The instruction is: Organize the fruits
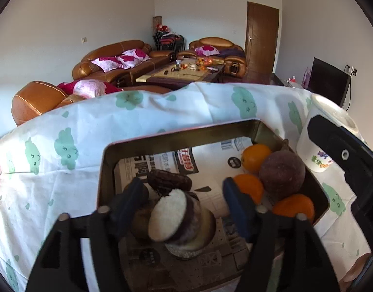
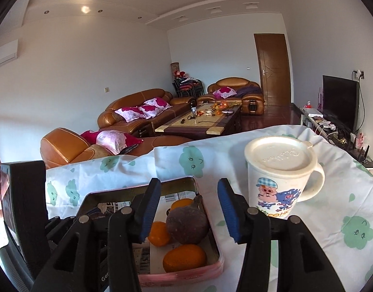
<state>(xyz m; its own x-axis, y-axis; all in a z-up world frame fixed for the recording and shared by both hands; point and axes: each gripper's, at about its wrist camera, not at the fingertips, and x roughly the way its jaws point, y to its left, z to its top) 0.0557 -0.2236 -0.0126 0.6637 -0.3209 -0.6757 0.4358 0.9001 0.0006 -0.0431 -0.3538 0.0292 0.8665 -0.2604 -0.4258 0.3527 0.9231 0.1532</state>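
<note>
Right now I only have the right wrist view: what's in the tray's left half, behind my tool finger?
Observer: A cut purple fruit, white flesh showing, stacked on other halves.
Operator: Is the other tool on it?
Observer: No grip visible. The left tool is open, one finger on each side of the stack; I cannot tell if they touch it.
Operator: Anything else there?
Observer: A dark wrinkled piece lies just beyond the stack, on the newspaper lining.

In the tray (image 1: pixel 176 140) there are three oranges (image 1: pixel 255 157), one whole purple fruit (image 1: pixel 282 173), and some cut purple fruit pieces (image 1: pixel 168 217); beside it stands one mug (image 2: pixel 281 172).
</note>
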